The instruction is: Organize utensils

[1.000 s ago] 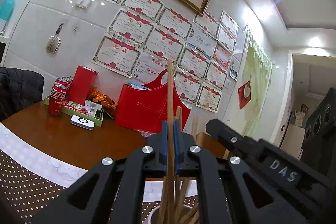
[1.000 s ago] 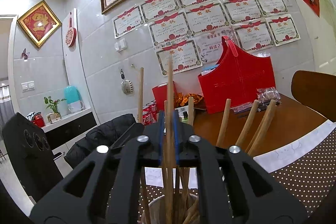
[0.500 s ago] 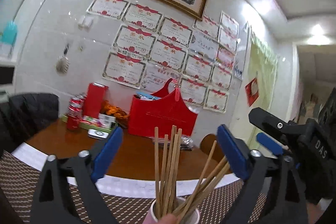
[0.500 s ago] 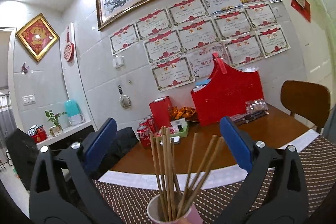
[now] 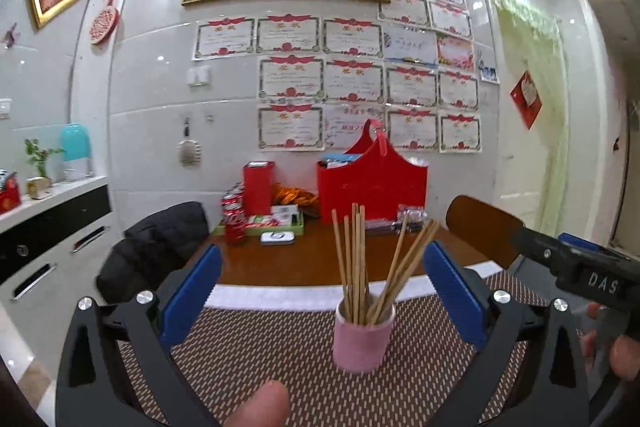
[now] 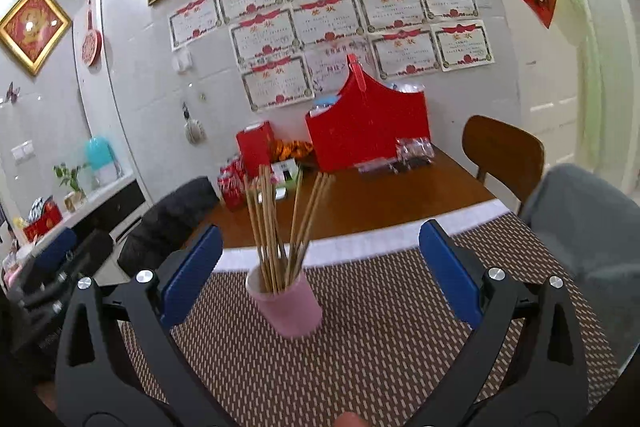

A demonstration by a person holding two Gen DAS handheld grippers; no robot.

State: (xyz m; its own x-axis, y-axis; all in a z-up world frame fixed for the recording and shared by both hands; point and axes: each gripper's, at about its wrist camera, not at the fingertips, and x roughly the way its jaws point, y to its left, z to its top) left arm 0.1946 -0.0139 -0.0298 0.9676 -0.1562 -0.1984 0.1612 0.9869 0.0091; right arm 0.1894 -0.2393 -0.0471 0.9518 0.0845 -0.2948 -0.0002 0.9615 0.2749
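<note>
Close to the camera, the left tool [image 5: 322, 291] has its blue pads [image 5: 188, 293] spread wide apart, and nothing is between them. The right tool [image 6: 320, 277] is the same: its pads stand far apart and hold nothing. Part of a person's finger [image 5: 260, 407] shows at the bottom of the left view.

Just past the tools is a pink cup [image 5: 363, 337]. It stands upright on a brown woven mat [image 5: 260, 355] that lies on the surface [image 5: 300, 263]. No tool touches the cup.

Inside the cup is a bunch of wooden chopsticks [image 5: 354, 259]. Some stand nearly straight up. Others lean out to the side and rest on the rim. They look thin, light and stiff. They are smooth and round, so one could roll or slip between the pads. The best place to hold one is probably up high, well above the rim, where the sticks fan apart and there is room for the pads. Down near the rim they crowd together, and a pinch there would catch more than one.

The cup looks small and light, so a pull to the side on a stick could tip it over. Lifting straight up seems safer. I cannot tell what the cup is made of, so it may break if it falls.

Farther back on the surface are a red basket [image 5: 372, 187], a red box [image 5: 258, 187] and some red cans [image 5: 234, 223]. A wooden chair [image 6: 504, 155] stands at the far side.
</note>
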